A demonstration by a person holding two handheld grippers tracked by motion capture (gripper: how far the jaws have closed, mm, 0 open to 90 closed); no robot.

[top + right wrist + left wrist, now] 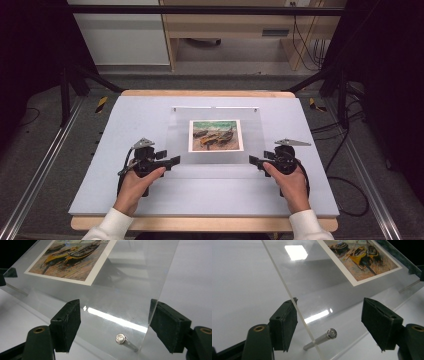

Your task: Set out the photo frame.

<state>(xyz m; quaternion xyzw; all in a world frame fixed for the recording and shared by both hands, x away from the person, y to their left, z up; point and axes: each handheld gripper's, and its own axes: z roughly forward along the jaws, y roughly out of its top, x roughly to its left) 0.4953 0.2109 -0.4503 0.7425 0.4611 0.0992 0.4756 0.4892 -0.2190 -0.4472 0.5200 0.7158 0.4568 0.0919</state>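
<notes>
So a clear acrylic picture frame panel [216, 137] with a colourful boat painting print [216, 135] sandwiched in it is sitting mid-table on the pale grey mat [125, 120], tilted up at its near edge from the look of the gripper views. It's being approached from both sides at once: the left gripper [172, 161] is set at the near-left corner, the right gripper [254, 160] at the near-right corner, probably so the sheet gets lifted level and doesn't flex.

Both sets of jaws are spread wide, nothing pinched yet. In the left gripper view the panel's edge [294, 305] is straddled between the pads, right against one of them. The small silver standoff bolts [322, 338] [125, 341] sit between the jaws, so the corners are clearly what's being aimed at.
</notes>
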